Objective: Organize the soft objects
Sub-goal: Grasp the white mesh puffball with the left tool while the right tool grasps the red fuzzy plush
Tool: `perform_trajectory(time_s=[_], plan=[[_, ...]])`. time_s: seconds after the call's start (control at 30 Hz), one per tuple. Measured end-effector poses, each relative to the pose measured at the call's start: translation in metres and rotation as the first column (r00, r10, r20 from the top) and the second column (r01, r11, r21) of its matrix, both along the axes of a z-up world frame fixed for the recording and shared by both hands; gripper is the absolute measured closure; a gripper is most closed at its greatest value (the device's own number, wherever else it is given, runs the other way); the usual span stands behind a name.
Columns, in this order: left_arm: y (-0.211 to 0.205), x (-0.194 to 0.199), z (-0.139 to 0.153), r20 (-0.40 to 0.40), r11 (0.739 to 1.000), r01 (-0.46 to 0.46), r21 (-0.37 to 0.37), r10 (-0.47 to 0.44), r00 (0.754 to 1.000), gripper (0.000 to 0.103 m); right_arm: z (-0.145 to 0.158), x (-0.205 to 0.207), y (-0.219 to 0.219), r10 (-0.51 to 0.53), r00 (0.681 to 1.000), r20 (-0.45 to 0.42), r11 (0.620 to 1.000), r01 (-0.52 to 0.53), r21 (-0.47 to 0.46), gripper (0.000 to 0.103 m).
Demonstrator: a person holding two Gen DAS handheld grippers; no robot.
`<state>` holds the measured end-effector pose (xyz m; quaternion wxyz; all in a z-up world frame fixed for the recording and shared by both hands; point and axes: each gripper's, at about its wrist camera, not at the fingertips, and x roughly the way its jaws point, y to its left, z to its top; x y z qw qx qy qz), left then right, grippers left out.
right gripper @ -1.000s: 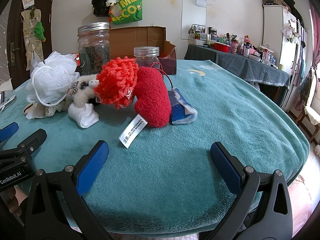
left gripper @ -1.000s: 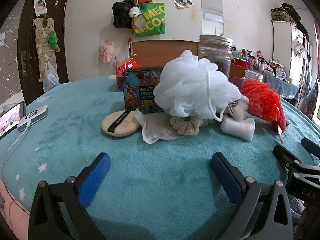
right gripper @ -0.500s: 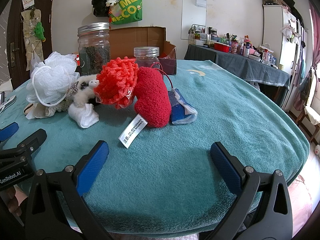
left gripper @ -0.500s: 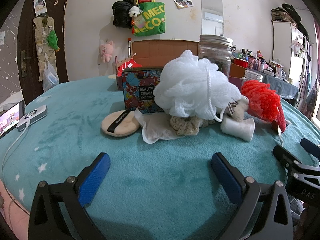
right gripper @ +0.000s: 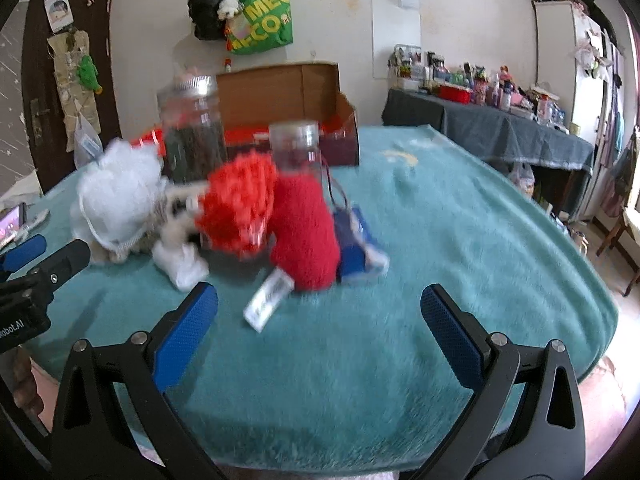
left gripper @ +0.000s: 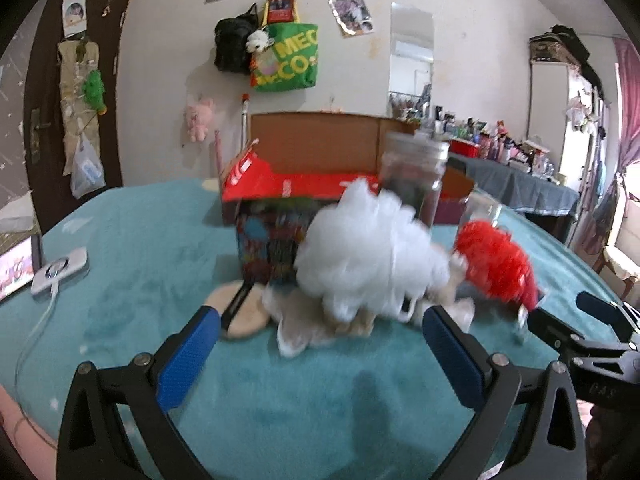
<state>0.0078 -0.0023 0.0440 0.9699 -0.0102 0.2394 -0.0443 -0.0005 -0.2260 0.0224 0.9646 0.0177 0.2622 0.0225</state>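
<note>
In the left wrist view, the left gripper (left gripper: 318, 346) hangs above the teal plush table cover (left gripper: 128, 240) with its blue-padded fingers (left gripper: 188, 356) spread wide and nothing between them. Just ahead of them sits the fluffy white mesh bath pouf (left gripper: 368, 248), blurred, resting on a crumpled white cloth (left gripper: 300, 330) and touching a red knitted scrubber (left gripper: 494, 262) on its right. A round beige powder puff with a black strap (left gripper: 240, 312) lies near the left fingertip. Behind the pouf stand a colourful printed pouch (left gripper: 268, 246), a tall glass jar with a metal lid (left gripper: 414, 178) and an open red-lined cardboard box (left gripper: 312, 160).

In the right wrist view, the right gripper (right gripper: 318, 318) is likewise opened wide and empty over the cover. Ahead of it a red plush mitt-shaped piece with a white label (right gripper: 304, 232) leans against the scrubber, with what looks like a blue and white packet (right gripper: 358, 250) touching its right side. A small white sock-like bundle (right gripper: 180, 262) lies beside the pouf, and a smaller glass jar (right gripper: 296, 148) stands behind the red plush.
</note>
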Motion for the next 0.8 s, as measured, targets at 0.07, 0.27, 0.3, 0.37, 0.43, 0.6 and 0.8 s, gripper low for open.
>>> perform_trajectory(time_s=[0.07,0.27,0.3,0.37,0.43,0.6,0.8], plan=[[-0.001,0.005,0.010,0.010,1.000,0.022,-0.009,-0.021,1.000,0.000,0.013,0.004,-0.003,0.017,0.999,0.028,1.000,-0.017,0.004,0.000],[-0.001,0.025,0.030,0.023,0.997,0.070,-0.015,-0.069,0.997,0.000,0.034,0.029,-0.006,0.086,0.995,0.052,0.996,-0.085,-0.017,0.000],[-0.002,0.029,0.031,0.017,0.997,0.078,-0.019,-0.077,0.997,0.000,0.035,0.034,-0.005,0.099,0.994,0.050,0.995,-0.098,-0.021,0.000],[-0.001,0.035,0.032,0.000,0.996,0.087,-0.019,-0.087,0.996,0.000,0.039,0.044,-0.002,0.135,0.990,0.043,0.991,-0.134,-0.030,0.000],[-0.002,0.041,0.031,-0.014,0.995,0.096,-0.013,-0.096,0.995,0.000,0.039,0.050,0.001,0.169,0.985,0.031,0.985,-0.167,-0.037,0.000],[-0.006,0.049,0.027,-0.054,0.991,0.131,-0.008,-0.131,0.990,0.004,0.031,0.056,-0.005,0.209,0.978,0.012,0.978,-0.209,-0.029,0.000],[-0.002,0.058,0.022,-0.082,0.990,0.140,-0.017,-0.141,0.987,0.006,0.024,0.058,-0.028,0.232,0.973,-0.006,0.972,-0.232,0.041,0.000]])
